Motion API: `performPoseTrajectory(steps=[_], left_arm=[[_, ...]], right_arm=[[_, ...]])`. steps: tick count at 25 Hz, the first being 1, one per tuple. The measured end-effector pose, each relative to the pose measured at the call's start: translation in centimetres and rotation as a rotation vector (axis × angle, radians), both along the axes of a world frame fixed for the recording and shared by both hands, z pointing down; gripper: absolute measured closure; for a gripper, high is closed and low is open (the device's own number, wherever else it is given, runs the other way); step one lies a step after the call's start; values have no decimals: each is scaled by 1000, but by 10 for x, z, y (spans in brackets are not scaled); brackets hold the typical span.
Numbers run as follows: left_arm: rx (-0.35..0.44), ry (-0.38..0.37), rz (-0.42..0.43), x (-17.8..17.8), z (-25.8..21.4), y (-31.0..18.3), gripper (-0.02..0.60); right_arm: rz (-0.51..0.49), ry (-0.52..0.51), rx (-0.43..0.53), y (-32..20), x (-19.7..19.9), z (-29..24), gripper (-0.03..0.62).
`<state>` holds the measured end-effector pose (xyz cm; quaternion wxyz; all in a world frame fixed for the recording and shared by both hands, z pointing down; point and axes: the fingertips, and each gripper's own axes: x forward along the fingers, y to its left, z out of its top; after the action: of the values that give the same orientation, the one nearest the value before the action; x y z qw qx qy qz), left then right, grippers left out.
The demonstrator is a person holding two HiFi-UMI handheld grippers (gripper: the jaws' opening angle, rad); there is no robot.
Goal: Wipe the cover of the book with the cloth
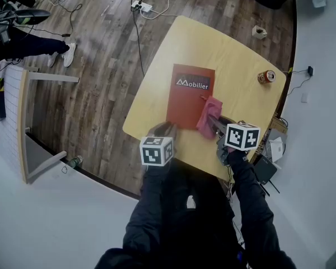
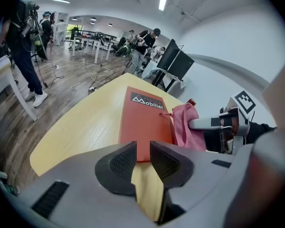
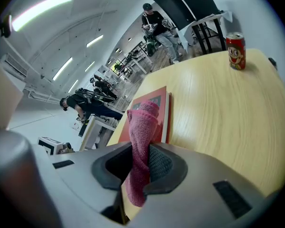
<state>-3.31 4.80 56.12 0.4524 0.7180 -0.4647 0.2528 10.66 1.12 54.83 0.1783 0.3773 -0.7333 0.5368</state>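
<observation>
An orange-red book [image 1: 189, 97] with a white "Mobiller" logo lies flat on the yellow table [image 1: 235, 55]. A pink cloth [image 1: 208, 115] rests bunched on the book's right edge, and my right gripper [image 1: 214, 122] is shut on it. In the right gripper view the cloth [image 3: 143, 141] stands up between the pads, with the book [image 3: 154, 108] behind it. My left gripper [image 1: 163, 132] hovers at the book's near left corner. In the left gripper view its jaws [image 2: 142, 159] stand slightly apart with nothing between them, just short of the book [image 2: 145, 122]; the cloth [image 2: 185, 125] shows to the right.
A red drink can [image 1: 266, 77] stands near the table's right edge, also in the right gripper view as the can [image 3: 236, 51]. A small white object [image 1: 259, 32] sits at the far corner. Cables and a power strip [image 1: 141, 6] lie on the wooden floor. People stand in the room behind.
</observation>
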Motion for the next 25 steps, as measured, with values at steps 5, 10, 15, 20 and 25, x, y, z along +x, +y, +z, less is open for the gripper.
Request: performPoseTrajectory(steps=[5,10,15,20,25], left_arm=[[86,22,4,19,-54,-13,476],[216,49,17,42,-127,-23,486],[347,52,18,59,-194,-19,514],[481,25,34,69,-249,-17,532],[600,17,26,74,-296,-23,543]], right_arm=[[-3,-8,123,-6,1,-63,515],[2,24,304,-11,-1,-140,514],[-19,91,478,0,0,-210,516],[-20,123,604,13,5,-262,516],[-3,118,706,16,7,-311,516]])
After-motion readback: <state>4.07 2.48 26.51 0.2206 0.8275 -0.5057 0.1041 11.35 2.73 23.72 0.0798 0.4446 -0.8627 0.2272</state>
